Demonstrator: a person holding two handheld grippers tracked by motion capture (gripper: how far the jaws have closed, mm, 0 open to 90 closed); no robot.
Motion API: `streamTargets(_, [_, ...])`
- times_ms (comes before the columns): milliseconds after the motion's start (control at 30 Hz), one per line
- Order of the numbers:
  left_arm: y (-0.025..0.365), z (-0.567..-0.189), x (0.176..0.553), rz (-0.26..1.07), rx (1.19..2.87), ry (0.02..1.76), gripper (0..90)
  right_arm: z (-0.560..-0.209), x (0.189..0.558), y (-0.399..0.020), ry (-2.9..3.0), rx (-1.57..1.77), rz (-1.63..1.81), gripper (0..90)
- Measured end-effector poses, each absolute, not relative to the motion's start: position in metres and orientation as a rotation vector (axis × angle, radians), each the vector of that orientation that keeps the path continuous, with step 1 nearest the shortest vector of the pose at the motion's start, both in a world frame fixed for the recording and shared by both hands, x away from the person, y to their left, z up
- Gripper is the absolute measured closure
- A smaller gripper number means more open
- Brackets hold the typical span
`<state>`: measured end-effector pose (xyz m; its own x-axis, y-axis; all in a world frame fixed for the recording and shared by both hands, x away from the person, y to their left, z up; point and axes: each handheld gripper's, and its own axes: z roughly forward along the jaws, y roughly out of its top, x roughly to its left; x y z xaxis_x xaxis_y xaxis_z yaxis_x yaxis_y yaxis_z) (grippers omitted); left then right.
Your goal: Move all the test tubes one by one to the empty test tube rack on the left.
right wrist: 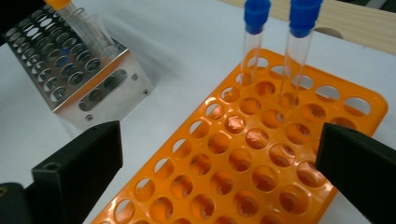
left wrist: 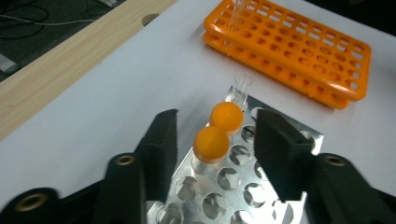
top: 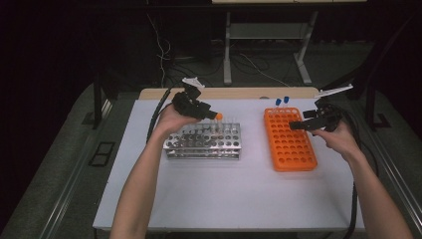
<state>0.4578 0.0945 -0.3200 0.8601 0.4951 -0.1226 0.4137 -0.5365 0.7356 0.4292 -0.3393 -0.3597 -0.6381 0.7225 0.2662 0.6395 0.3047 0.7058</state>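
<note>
My left gripper point(left wrist: 212, 154) hangs over the far end of the metal rack point(left wrist: 233, 186) with its jaws spread, and the nearer orange-capped tube point(left wrist: 211, 143) stands in a rack hole between the pads, touching neither. A second orange-capped tube point(left wrist: 226, 117) stands just behind it in the same row. My right gripper point(right wrist: 219, 163) hovers wide open over the orange rack point(right wrist: 261, 177), the two blue-capped tubes point(right wrist: 254, 42) upright at the far end, well beyond its jaws.

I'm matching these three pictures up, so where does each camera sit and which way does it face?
High view: above the person's side, looking forward and down; forearms, left hand-held gripper, right hand-held gripper.
Left gripper view: between open jaws onto orange-capped tubes, metal rack.
Right gripper view: open jaws over orange rack, blue-capped tubes.
Shared: both racks.
</note>
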Motion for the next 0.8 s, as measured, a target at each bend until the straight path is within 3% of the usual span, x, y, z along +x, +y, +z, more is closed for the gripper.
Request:
streamTargets(267, [0.103, -0.308, 0.438, 0.141, 2.157, 0.685, 22.2, -0.365, 0.445, -0.336, 2.429, 1.303, 1.232, 0.2])
streamTargets(500, [0.114, -0.306, 0.414, 0.110, 2.119, 0.691, 11.3, -0.374, 0.458, -0.330, 2.404, 1.314, 1.164, 0.3])
streamTargets(600, [0.118, -0.306, 0.402, 0.115, 2.125, 0.696, 2.3, -0.379, 0.463, -0.329, 2.386, 1.338, 1.152, 0.3])
streamTargets(700, [0.121, -0.307, 0.389, 0.120, 2.120, 0.694, 0.0, -0.383, 0.468, -0.329, 2.373, 1.338, 1.162, 13.0])
streamTargets(800, [0.124, -0.308, 0.376, 0.135, 2.116, 0.682, 0.0, -0.387, 0.472, -0.328, 2.351, 1.356, 1.154, 14.3])
